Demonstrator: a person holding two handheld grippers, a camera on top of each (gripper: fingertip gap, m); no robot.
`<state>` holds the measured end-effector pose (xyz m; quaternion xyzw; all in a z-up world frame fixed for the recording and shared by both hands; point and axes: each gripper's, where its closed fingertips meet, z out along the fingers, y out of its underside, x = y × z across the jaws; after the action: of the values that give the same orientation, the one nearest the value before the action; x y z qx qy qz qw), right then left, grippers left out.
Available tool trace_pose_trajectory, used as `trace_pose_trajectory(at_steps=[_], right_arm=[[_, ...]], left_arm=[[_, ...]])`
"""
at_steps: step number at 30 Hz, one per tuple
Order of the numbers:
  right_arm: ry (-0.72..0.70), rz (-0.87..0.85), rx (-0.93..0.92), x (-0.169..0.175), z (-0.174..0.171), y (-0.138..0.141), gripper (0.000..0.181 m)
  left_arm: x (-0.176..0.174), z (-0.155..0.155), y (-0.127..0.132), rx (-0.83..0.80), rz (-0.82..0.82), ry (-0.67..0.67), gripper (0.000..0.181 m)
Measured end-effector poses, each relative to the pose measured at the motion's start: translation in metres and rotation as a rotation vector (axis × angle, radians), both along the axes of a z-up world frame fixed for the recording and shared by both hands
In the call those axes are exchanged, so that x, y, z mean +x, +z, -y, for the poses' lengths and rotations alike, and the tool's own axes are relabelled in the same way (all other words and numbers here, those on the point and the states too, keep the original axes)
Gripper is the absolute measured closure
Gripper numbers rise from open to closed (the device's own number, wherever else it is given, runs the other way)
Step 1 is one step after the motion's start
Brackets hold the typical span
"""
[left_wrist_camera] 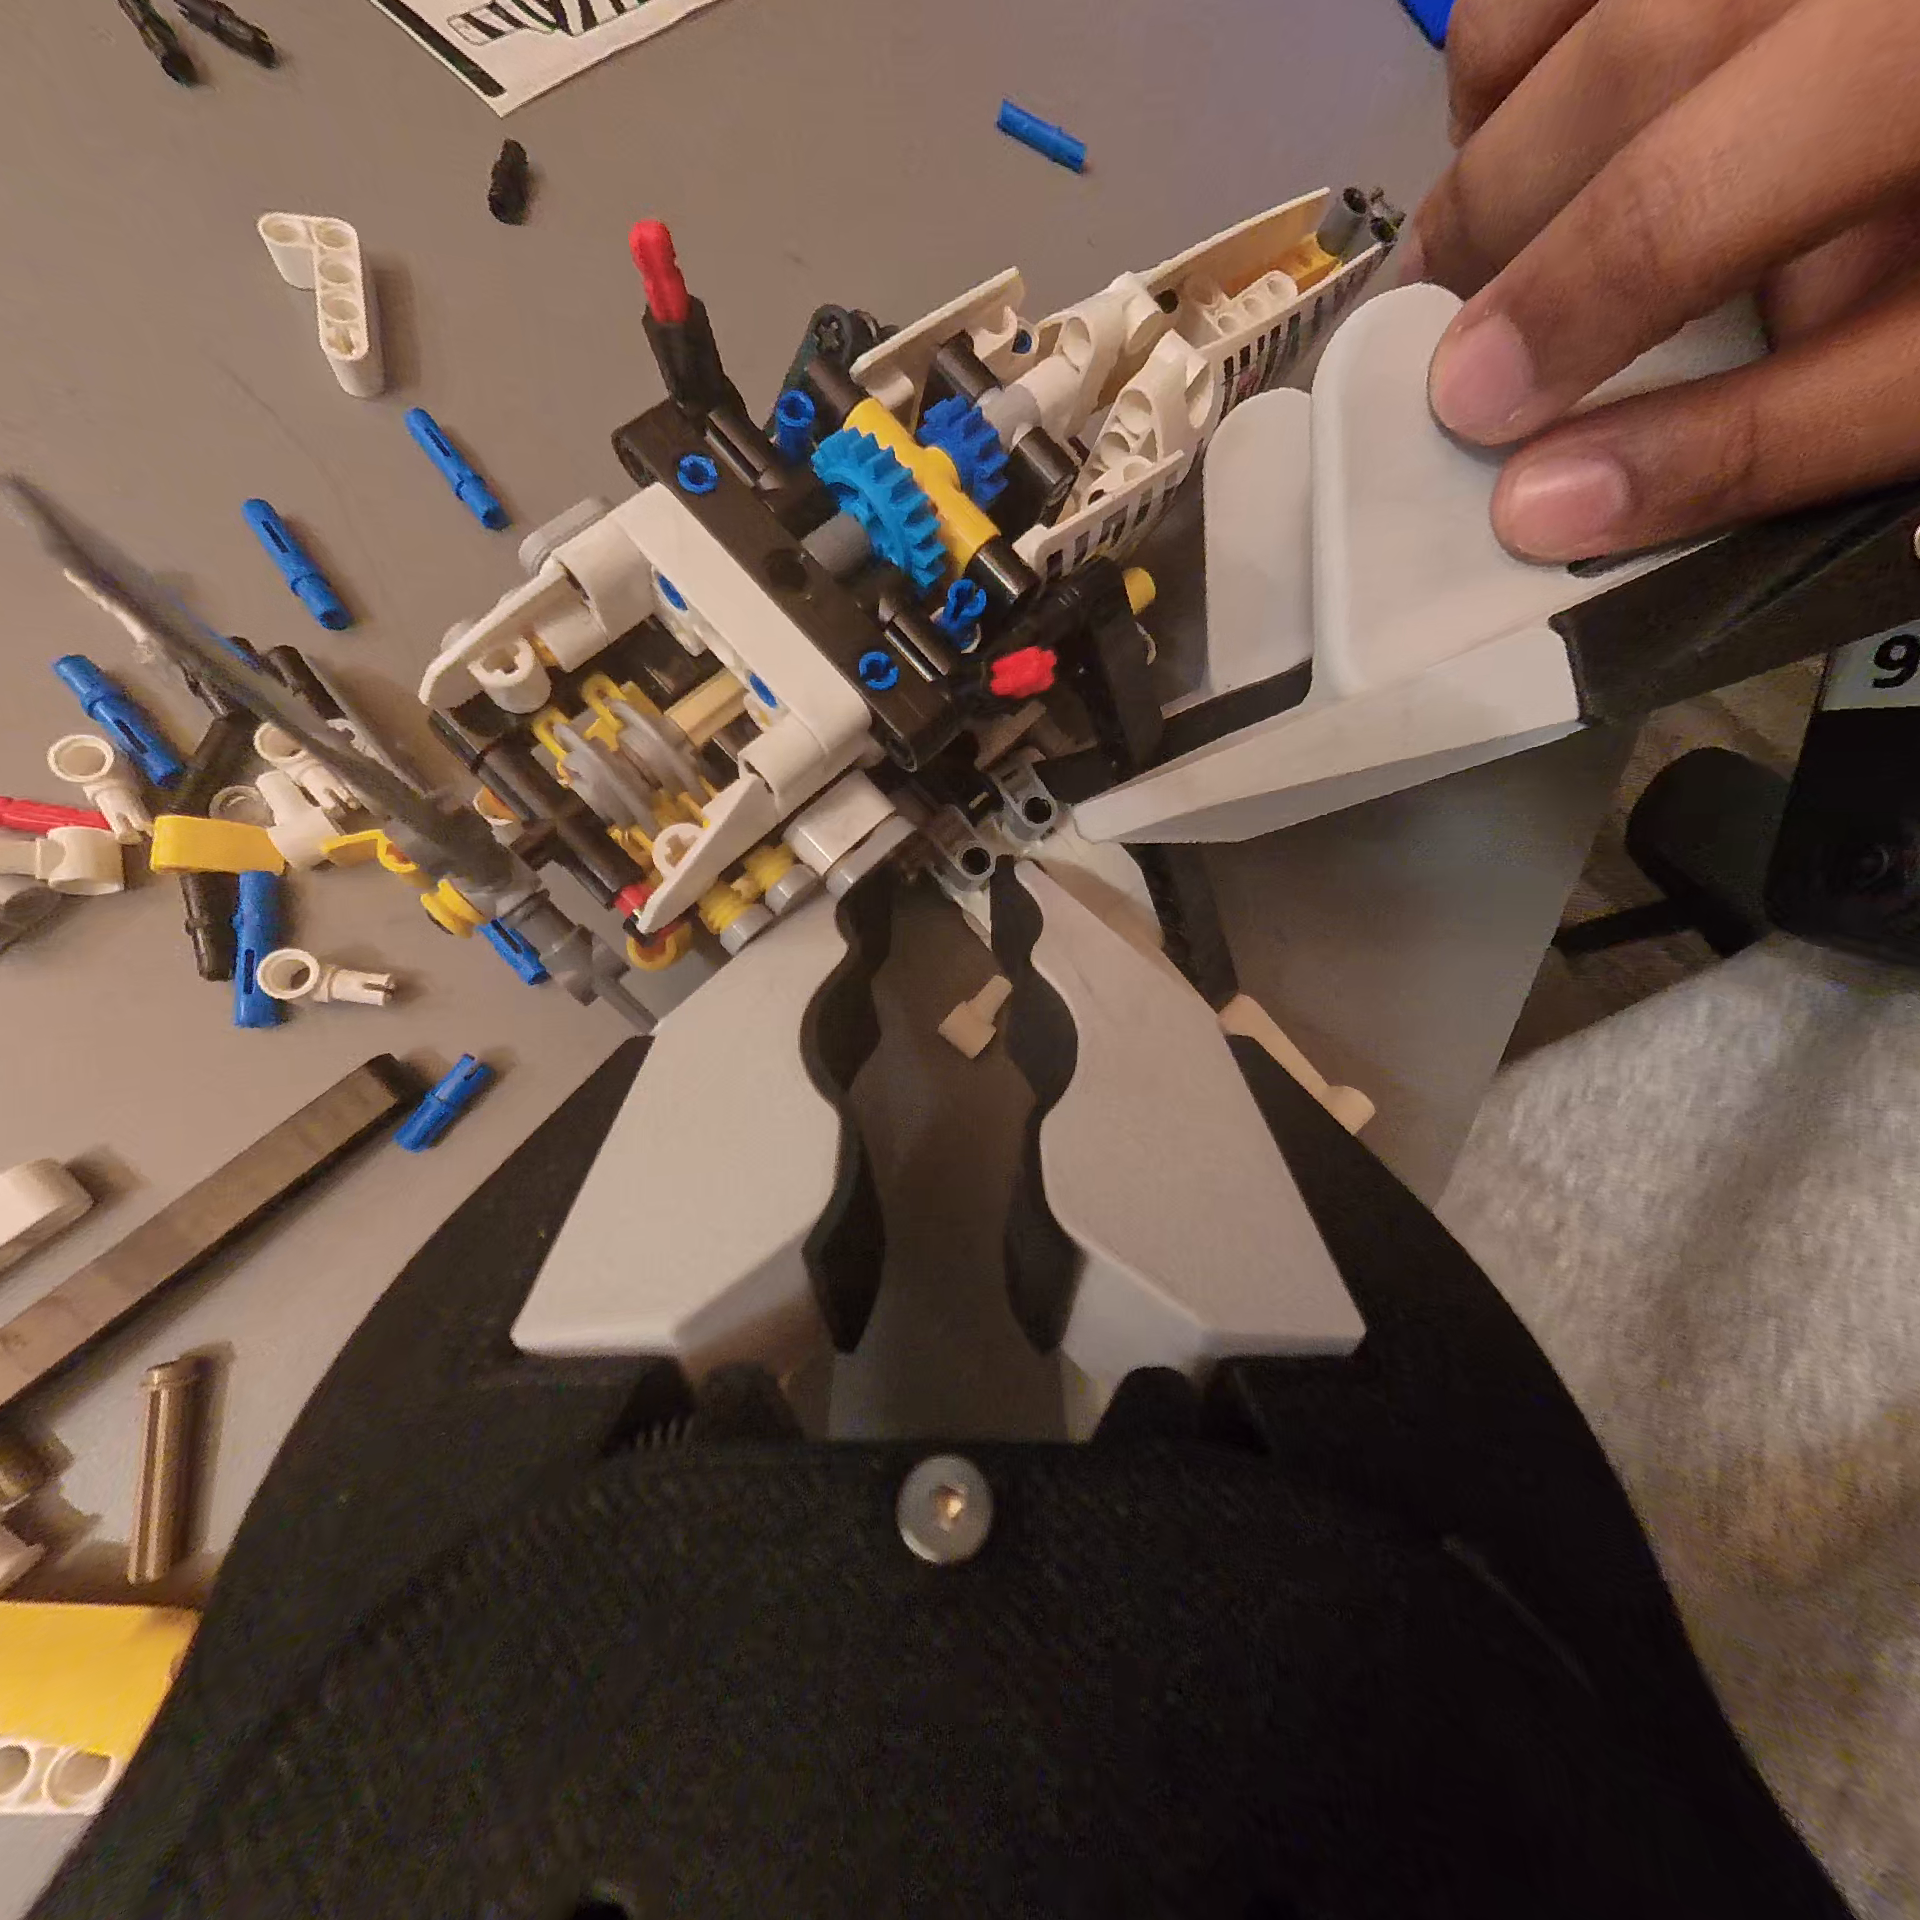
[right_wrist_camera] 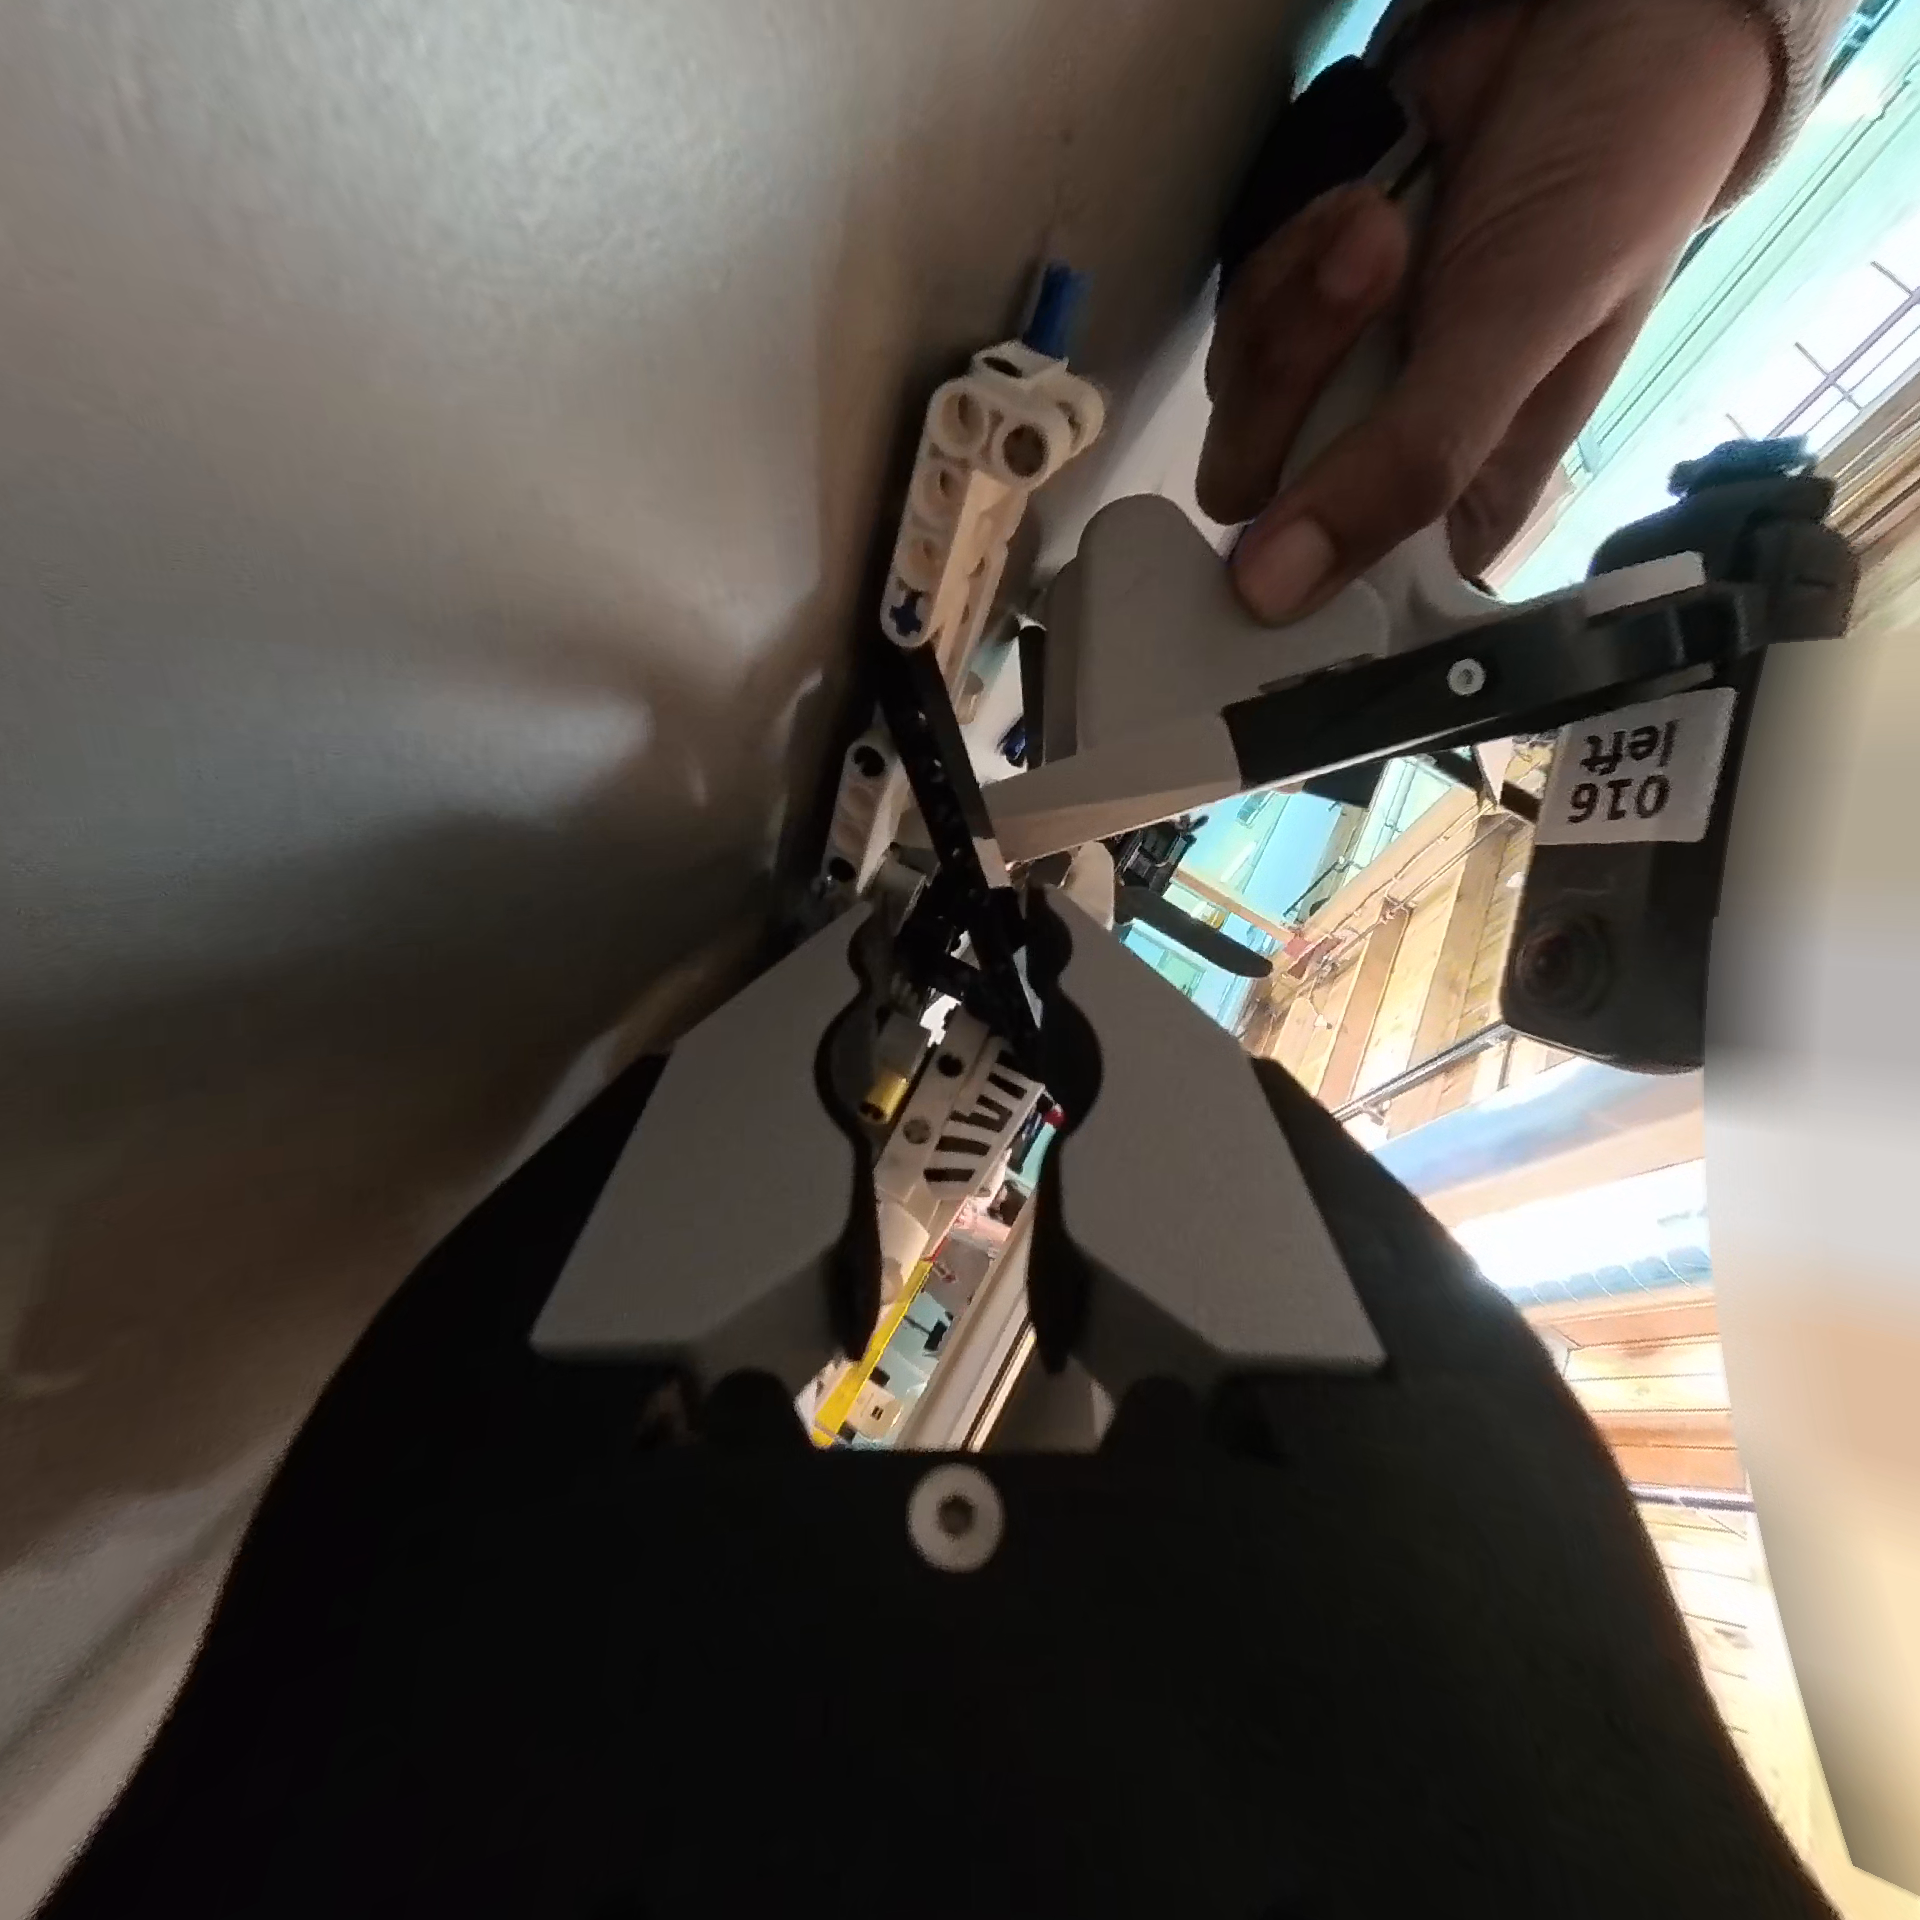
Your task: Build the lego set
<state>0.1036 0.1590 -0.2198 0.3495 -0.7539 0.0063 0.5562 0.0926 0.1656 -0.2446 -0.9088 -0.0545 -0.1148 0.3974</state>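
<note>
Left wrist view: lego model [left_wrist_camera: 790, 644] between jaws.

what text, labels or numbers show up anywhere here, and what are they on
White sticker on the left tool: a short printed code, legible, but I don't transcribe writing.
White label on the right tool: cut off by the frame edge.
Printed sheet at the top of the left wrist view: cropped and too small to read.
lego model: striped panels only, no words visible.
</note>
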Motion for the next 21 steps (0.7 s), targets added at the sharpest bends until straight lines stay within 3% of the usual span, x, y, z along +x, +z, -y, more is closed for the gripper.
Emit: trace_pose_trajectory(at_steps=[21], right_arm=[[0.051, 0.010, 0.029, -0.0034, 0.0010, -0.0021, 0.159]], left_arm=[[-0.0009, -0.0005, 0.0001, -0.002, -0.020, -0.003, 0.162]])
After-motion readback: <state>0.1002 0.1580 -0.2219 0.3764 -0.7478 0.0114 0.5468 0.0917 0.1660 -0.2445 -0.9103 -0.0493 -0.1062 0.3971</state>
